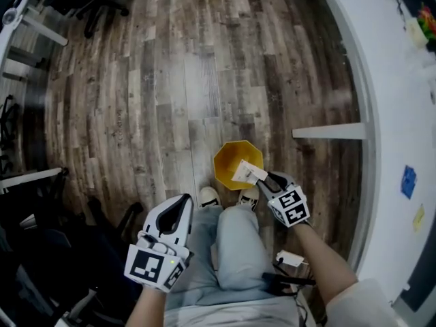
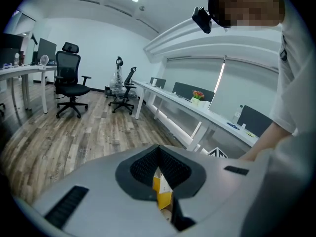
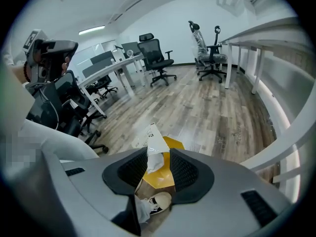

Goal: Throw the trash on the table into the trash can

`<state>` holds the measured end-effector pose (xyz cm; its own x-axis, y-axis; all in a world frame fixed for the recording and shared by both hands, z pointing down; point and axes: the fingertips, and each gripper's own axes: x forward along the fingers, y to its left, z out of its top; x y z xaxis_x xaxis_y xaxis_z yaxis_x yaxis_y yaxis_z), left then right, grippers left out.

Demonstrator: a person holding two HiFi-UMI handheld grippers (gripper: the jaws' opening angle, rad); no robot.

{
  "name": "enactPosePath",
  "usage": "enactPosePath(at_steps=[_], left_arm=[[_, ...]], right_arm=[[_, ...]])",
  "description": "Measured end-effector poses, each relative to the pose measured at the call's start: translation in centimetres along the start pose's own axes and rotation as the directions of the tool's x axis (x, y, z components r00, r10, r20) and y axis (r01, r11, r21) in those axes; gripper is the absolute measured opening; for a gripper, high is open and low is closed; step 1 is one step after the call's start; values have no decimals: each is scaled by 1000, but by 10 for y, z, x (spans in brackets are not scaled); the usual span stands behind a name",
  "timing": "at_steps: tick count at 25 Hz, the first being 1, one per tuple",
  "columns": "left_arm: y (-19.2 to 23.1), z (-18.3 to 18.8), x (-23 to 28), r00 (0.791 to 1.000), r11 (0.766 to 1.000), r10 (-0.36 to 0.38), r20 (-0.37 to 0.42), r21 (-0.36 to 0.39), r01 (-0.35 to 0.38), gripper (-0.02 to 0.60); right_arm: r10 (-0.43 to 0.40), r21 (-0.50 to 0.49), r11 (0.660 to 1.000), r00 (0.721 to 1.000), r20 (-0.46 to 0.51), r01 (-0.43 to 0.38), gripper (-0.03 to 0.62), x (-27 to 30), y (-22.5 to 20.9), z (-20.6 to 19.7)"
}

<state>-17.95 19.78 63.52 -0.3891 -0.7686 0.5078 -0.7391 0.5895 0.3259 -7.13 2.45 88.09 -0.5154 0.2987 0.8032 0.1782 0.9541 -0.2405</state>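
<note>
Wood-plank floor (image 1: 170, 80) fills the frame, with a white table (image 1: 395, 101) curving down the right side. At centre sits the yellow trash can (image 1: 227, 163). The left gripper (image 1: 182, 199), lower left, is closed and empty. The right gripper (image 1: 262, 177) pinches a white wrapper (image 1: 244, 173) over the can's right rim.

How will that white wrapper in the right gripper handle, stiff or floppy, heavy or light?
Probably light and thin: the wrapper is pinched flat between the right gripper's jaws. Likely fairly stiff, since its creased free end stands up rather than drooping. Let go, it may flutter, though the bin seems to lie just below.
</note>
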Motion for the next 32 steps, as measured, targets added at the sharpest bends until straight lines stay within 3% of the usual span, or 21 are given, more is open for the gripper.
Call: enactPosePath(at_steps=[4, 7, 15, 25, 32], left_arm=[[7, -16, 8, 1000, 1000, 7, -22, -16, -7, 2], [6, -19, 10, 999, 1000, 4, -35, -15, -5, 2], [-4, 5, 6, 999, 1000, -2, -32, -8, 2, 2], [-38, 78, -24, 999, 999, -34, -20, 26, 35, 2], [-70, 140, -36, 995, 991, -98, 24, 89, 96, 2]], right_arm=[[-19, -8, 1000, 999, -26, 19, 160, 22, -8, -11], [-11, -20, 1000, 999, -41, 11, 230, 28, -7, -12], [-1, -33, 999, 1000, -5, 1, 249, -1, -3, 10], [-64, -48, 996, 980, 188, 74, 249, -154, -6, 109], [-104, -39, 991, 938, 331, 124, 222, -285, 4, 170]])
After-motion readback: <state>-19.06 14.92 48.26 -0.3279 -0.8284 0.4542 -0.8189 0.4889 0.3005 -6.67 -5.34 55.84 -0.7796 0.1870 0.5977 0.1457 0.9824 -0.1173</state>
